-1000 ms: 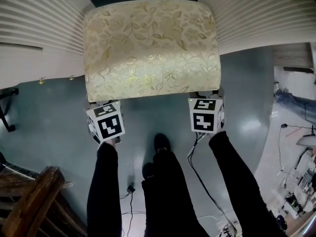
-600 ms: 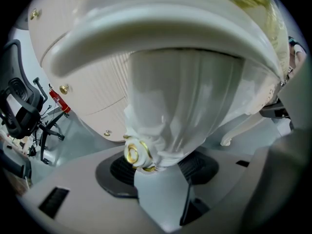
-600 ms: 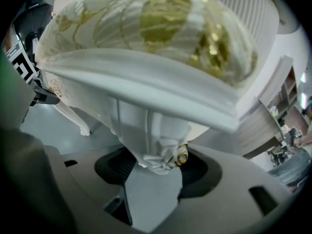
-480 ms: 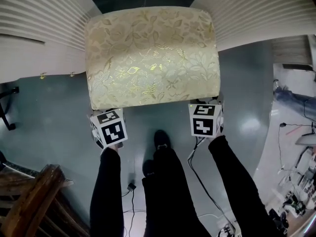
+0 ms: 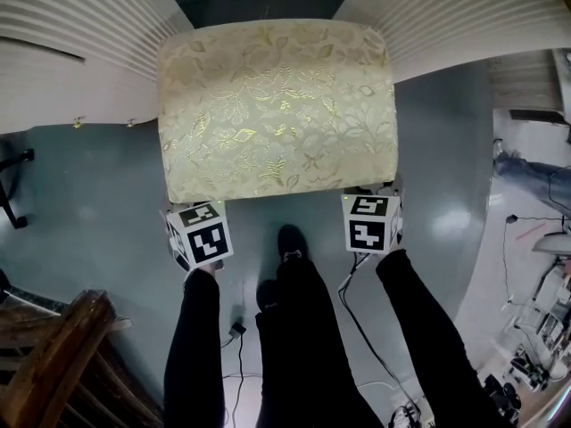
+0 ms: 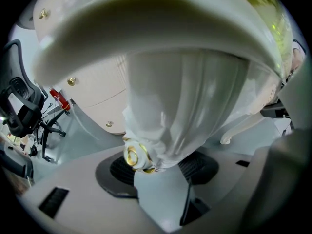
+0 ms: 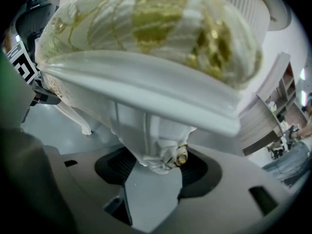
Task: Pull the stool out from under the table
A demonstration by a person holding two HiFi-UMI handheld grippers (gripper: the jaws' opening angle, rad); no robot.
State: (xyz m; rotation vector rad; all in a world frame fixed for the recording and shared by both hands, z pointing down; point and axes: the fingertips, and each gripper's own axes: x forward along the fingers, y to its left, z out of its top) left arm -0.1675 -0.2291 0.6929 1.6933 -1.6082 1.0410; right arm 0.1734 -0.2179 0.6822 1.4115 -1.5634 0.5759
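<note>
pulling the stool [image 5: 277, 105]: left gripper [image 6: 157, 165] clamped wide on left front leg [image 6: 168, 116], right gripper [image 7: 155, 168] likewise on right front leg [image 7: 146, 138]; next, draw back evenly, clear of table [image 5: 76, 69].

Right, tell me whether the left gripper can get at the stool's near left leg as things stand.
Yes, it seems so: the left gripper has that stool leg between its jaws, apparently clamped on it, and nothing else stands in the way.

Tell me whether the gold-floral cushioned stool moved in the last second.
Yes: the stool slid toward the person, farther out from the white ribbed table.
</note>
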